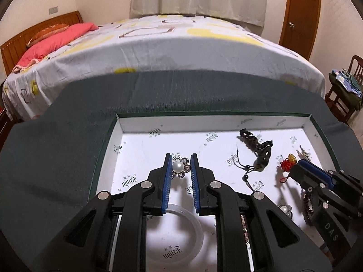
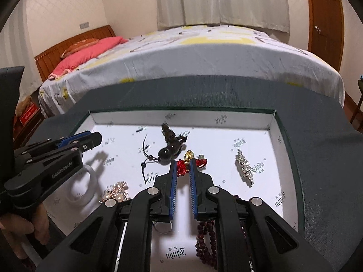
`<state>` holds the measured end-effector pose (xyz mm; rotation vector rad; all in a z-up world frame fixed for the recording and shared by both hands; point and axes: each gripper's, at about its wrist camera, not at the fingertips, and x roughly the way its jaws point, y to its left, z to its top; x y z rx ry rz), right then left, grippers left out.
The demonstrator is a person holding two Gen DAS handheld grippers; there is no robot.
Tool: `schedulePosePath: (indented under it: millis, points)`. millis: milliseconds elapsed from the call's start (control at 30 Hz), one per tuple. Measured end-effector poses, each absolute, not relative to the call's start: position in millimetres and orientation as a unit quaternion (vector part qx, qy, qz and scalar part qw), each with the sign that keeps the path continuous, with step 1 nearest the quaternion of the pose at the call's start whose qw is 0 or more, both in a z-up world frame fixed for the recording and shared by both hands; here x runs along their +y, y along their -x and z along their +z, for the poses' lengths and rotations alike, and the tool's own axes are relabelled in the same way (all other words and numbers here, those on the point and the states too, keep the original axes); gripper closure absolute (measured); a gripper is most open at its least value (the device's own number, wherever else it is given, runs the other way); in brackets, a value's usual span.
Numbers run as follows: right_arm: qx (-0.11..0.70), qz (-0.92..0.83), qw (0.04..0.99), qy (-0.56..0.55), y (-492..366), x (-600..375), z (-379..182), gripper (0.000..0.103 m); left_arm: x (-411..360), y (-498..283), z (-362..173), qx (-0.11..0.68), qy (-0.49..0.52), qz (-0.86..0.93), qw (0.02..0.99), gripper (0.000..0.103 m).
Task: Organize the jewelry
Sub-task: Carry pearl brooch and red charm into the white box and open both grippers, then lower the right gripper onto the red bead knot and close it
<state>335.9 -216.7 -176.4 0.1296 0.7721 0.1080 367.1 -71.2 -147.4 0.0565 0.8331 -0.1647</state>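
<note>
The left gripper (image 1: 181, 162) stands partly open, the pearl brooch (image 1: 179, 167) between its jaws, unclamped, inside the white tray (image 1: 213, 122); the right gripper (image 2: 182, 167) likewise straddles the red knot charm (image 2: 181, 166), gaps showing either side

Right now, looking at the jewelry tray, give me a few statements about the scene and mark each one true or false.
1. The left gripper has its fingers on either side of the pearl-centred rhinestone flower brooch. True.
2. The right gripper is pointed at the silver rhinestone bar brooch. False: it brackets the red knotted cord charm with a gold ring; the bar brooch lies apart, to its right.
3. The dark carved gourd pendant on black cord lies inside the white printed tray with a green rim. True.
4. The dark red bead bracelet hangs over the tray's far wall. False: it lies at the near end, partly under the right gripper.
5. The tray rests on a dark green cloth. True.
</note>
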Motion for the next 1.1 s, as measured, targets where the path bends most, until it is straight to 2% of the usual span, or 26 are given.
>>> schedulePosePath:
  millis: [233, 267, 333, 400, 467, 500, 533, 567, 800, 1100]
  points:
    - [0.386, 0.053, 0.919, -0.068, -336, -220, -182, 0.090, -71, -369, -151, 0.416, -0.028, -0.078, 0.906, 0.084]
    - [0.386, 0.053, 0.918, -0.070, -336, -220, -182, 0.090, -71, -369, -151, 0.415, -0.029, -0.078, 0.906, 0.081]
    - [0.385, 0.051, 0.919, -0.072, -336, -220, -181, 0.090, -71, -369, -151, 0.412, -0.030, -0.077, 0.908, 0.068]
    - [0.385, 0.052, 0.919, -0.074, -336, -221, -181, 0.090, -71, -368, -149, 0.408, -0.030, -0.076, 0.909, 0.059]
    - [0.386, 0.053, 0.918, -0.076, -337, -222, -182, 0.088, -71, -366, -148, 0.404, -0.032, -0.077, 0.911, 0.057]
    - [0.386, 0.054, 0.917, -0.078, -337, -222, -182, 0.084, -71, -366, -148, 0.403, -0.033, -0.078, 0.911, 0.055]
    - [0.385, 0.055, 0.918, -0.081, -337, -223, -181, 0.067, -71, -365, -148, 0.402, -0.033, -0.079, 0.911, 0.053]
    - [0.382, 0.055, 0.919, -0.083, -336, -224, -180, 0.055, -71, -364, -147, 0.401, -0.032, -0.079, 0.912, 0.052]
    - [0.368, 0.056, 0.925, -0.075, -331, -224, -169, 0.055, -68, -358, -140, 0.387, -0.030, -0.075, 0.919, 0.044]
    - [0.341, 0.053, 0.935, -0.086, -296, -238, -142, 0.055, -60, -329, -114, 0.360, -0.018, -0.070, 0.930, 0.041]
